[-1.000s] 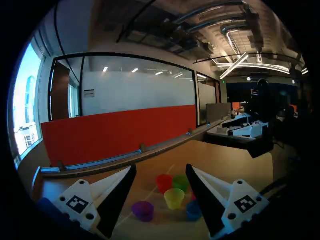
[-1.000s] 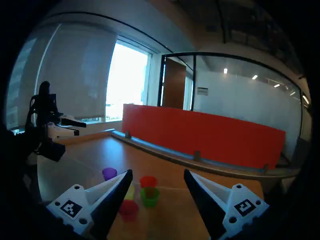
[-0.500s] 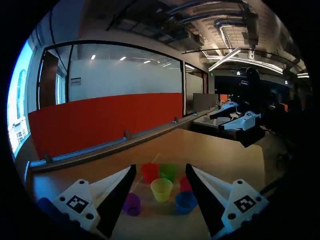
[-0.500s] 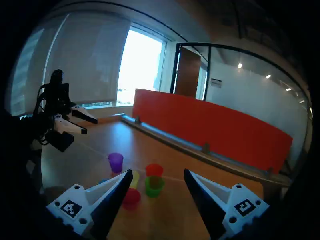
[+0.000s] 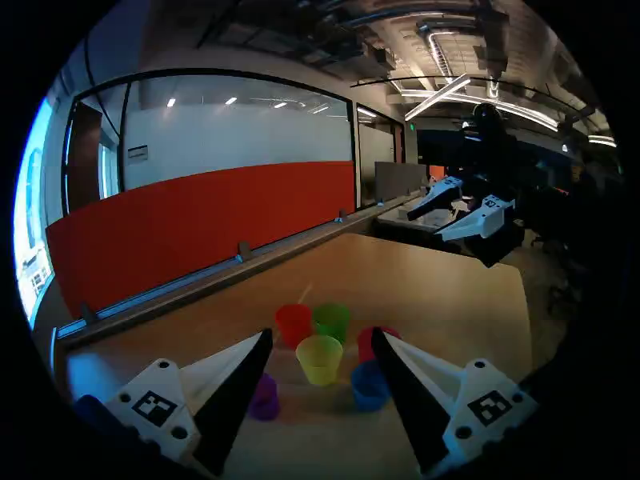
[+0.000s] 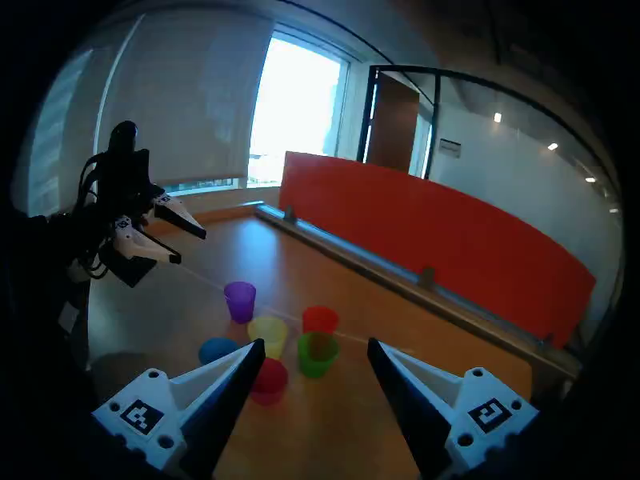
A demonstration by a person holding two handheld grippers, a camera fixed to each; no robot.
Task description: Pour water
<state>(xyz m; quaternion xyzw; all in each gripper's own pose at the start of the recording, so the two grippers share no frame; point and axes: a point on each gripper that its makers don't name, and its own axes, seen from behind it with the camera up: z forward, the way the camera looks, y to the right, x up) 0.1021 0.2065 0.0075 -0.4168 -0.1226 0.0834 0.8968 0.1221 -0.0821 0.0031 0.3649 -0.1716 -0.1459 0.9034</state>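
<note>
Six coloured cups (image 6: 268,334) stand clustered on the table (image 6: 320,428), contents unseen.

A big wooden table (image 5: 448,280) is light brown and smooth. A grey metal rail (image 5: 240,268) runs along its far edge. A long red board (image 5: 200,216) stands up just behind the rail. Behind the board is a glass wall (image 5: 240,128) with a black frame, and a small white sign (image 5: 137,152) is on the glass. Up on the ceiling are pipes (image 5: 376,16) and a long bright strip light (image 5: 440,84). In the right gripper view, a bright window (image 6: 296,112) lets in daylight. A pale blind (image 6: 192,104) hangs beside it, and a brown door (image 6: 396,124) stands near the glass wall.
</note>
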